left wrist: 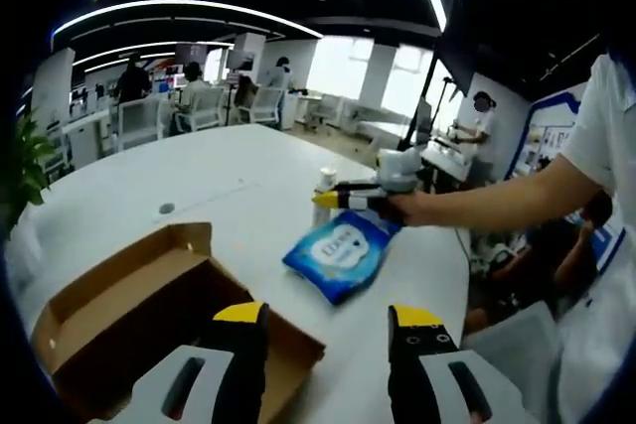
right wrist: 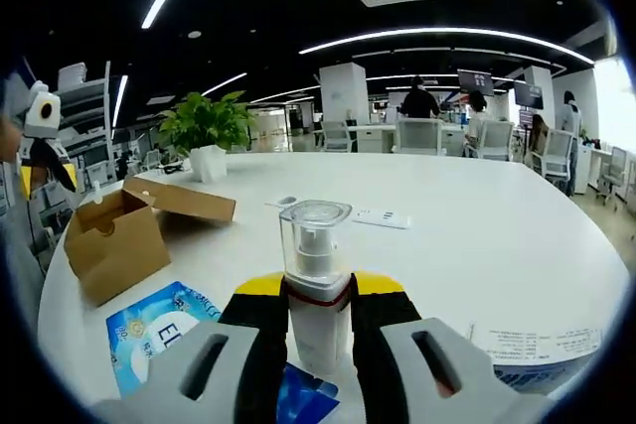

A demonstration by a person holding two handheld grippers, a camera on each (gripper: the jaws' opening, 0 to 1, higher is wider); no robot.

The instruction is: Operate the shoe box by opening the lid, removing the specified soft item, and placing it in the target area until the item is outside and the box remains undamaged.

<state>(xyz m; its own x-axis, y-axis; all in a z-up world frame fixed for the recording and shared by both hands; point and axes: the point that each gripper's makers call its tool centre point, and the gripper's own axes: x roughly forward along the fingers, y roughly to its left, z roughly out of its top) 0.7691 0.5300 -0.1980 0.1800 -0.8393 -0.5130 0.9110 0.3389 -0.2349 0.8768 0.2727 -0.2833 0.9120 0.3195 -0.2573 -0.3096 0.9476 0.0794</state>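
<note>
Brown cardboard shoe box (left wrist: 149, 315) open, flap out; blue soft pack (left wrist: 338, 252) flat beside.

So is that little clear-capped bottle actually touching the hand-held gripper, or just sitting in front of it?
Touching. In the right gripper view the bottle stands between the right hand-held gripper's two jaws, both pressed against its sides with no gap.

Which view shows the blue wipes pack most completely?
The left gripper view: the blue wipes pack lies whole on the white table, beside the open cardboard box. In the right gripper view the pack is partly hidden behind the right tongs, which hold a small bottle.
</note>
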